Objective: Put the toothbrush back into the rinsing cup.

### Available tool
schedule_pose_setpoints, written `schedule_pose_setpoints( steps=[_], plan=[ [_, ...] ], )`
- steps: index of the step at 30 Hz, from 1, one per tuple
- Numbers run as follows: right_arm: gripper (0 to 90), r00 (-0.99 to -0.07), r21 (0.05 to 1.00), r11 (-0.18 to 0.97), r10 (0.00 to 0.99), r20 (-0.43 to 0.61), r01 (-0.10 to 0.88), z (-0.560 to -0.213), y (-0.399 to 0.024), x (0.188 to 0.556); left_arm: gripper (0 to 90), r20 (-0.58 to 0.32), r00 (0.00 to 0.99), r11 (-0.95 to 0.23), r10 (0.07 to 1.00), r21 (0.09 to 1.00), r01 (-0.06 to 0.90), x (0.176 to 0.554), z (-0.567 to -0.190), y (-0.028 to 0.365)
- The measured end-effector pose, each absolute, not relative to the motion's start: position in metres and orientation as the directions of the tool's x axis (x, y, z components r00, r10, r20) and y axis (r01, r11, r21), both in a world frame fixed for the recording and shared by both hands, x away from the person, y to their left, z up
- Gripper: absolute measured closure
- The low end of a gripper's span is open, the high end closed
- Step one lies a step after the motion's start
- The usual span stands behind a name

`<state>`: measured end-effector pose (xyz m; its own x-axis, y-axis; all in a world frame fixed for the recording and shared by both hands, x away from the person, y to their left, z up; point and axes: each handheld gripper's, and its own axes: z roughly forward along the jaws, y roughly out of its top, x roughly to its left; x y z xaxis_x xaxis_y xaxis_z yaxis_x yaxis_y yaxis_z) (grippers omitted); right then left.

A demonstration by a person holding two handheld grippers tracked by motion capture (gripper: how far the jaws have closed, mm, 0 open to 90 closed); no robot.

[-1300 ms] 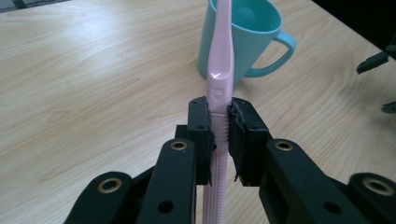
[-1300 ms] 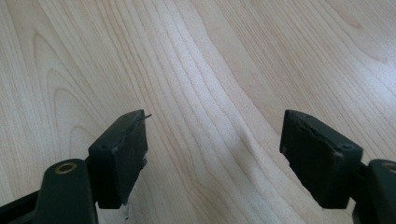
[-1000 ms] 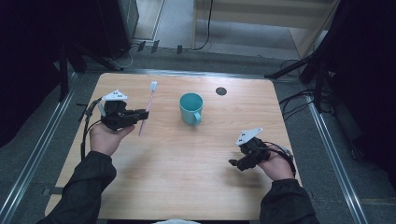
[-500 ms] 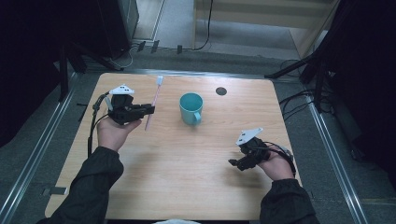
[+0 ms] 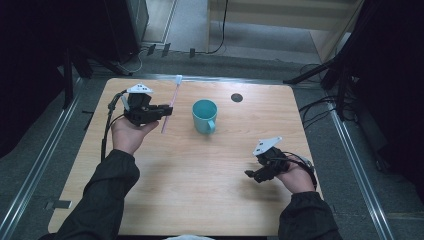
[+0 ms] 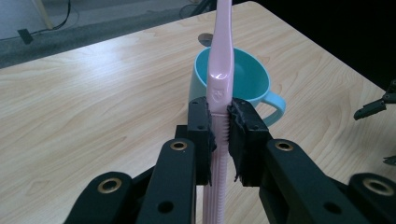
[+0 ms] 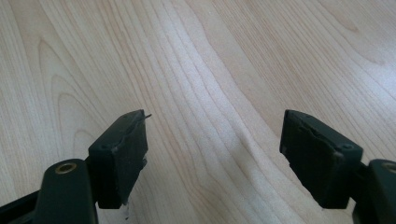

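Note:
My left gripper (image 5: 166, 111) is shut on a pink toothbrush (image 5: 171, 103), which stands nearly upright with its white head at the top and hangs above the table left of a teal mug (image 5: 204, 115). In the left gripper view the toothbrush (image 6: 219, 60) is pinched between the pads of the left gripper (image 6: 221, 135), with the mug (image 6: 243, 84) just behind it, handle to the right. My right gripper (image 5: 251, 175) rests low over the table at the near right, open. In the right gripper view the right gripper (image 7: 214, 154) has bare wood between its jaws.
A light wooden table (image 5: 200, 190) holds a small dark round hole (image 5: 237, 97) near its far edge. Cables and dark equipment stand on the floor beyond the table and at both sides. Metal rails run along the table's left and right sides.
My left hand has carried the toothbrush to the right and a little up, nearer the mug. The right hand has stayed where it was.

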<state>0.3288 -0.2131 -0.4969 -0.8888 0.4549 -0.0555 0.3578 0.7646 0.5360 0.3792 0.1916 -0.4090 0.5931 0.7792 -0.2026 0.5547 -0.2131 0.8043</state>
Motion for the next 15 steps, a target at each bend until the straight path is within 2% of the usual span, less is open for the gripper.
schedule_pose_setpoints(
  steps=[15],
  plan=[
    [23.6, -0.890, 0.542, 0.762, 0.453, -0.056, 0.354, -0.497, -0.213, 0.329, 79.0, -0.212, 0.598, -0.184, 0.773, 0.827, 0.531, 0.394, -0.400, 0.173]
  ],
)
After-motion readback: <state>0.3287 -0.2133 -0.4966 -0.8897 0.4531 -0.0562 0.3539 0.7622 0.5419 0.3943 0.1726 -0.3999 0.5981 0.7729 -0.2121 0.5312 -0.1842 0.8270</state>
